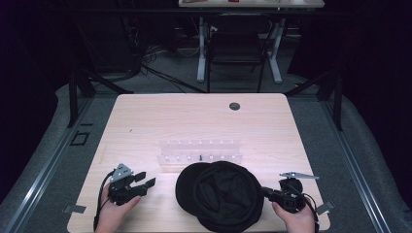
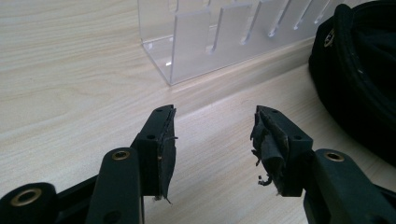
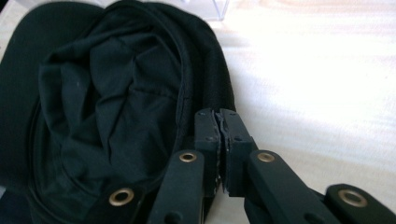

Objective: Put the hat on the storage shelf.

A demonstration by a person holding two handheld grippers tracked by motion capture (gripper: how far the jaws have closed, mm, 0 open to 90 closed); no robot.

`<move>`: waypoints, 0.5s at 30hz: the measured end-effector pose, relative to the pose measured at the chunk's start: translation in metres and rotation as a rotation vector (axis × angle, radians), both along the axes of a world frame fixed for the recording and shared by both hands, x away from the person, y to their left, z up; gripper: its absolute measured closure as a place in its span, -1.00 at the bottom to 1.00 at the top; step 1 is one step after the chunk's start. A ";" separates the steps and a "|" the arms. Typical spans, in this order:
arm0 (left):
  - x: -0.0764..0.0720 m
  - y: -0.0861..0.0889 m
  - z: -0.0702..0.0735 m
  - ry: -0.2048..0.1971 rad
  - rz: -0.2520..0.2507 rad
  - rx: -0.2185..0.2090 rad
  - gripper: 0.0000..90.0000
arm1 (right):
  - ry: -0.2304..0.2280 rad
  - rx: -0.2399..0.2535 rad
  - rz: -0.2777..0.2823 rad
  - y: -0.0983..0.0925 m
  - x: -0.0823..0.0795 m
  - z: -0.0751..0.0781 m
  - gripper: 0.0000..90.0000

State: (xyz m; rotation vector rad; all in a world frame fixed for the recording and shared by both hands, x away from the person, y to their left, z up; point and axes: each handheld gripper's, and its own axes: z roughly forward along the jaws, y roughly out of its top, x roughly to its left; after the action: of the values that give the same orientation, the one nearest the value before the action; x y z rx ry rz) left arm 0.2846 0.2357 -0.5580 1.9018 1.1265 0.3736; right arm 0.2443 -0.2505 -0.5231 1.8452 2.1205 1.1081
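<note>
Looking down, I see the black cap (image 1: 223, 194) upside down on the tabletop (image 1: 145, 121), just before the clear rack (image 1: 200, 150). My right gripper (image 3: 219, 119) is closed at its rim, fabric unconfirmed; my left gripper (image 2: 212, 135) gapes empty beside it.

Bare table (image 1: 145, 116) lies open left and beyond; acrylic rack (image 1: 200, 151) apparently just behind black cap (image 1: 221, 194).

The high view looks forward and down over the whole tabletop (image 1: 145, 116). Both gripper views sit low and close above it, sharing the black cap (image 2: 359, 70) between them.
</note>
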 end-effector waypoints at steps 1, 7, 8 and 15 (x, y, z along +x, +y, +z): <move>0.000 0.000 0.000 0.001 -0.003 0.002 0.09 | 0.001 0.003 -0.008 -0.001 0.002 0.001 0.95; 0.000 -0.003 -0.001 -0.001 -0.008 0.006 0.10 | -0.007 0.004 -0.031 -0.008 0.015 0.004 0.97; 0.000 -0.003 -0.001 -0.001 -0.008 0.005 0.09 | -0.003 0.007 -0.038 -0.010 0.018 0.004 0.97; -0.001 -0.003 -0.001 0.003 -0.010 0.011 0.10 | 0.023 -0.020 -0.044 -0.015 0.032 0.009 0.90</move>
State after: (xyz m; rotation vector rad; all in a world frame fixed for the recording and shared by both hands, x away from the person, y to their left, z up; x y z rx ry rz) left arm 0.2840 0.2325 -0.5590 1.9172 1.1181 0.3722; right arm 0.2767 -0.2652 -0.5142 1.8954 2.0840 1.0580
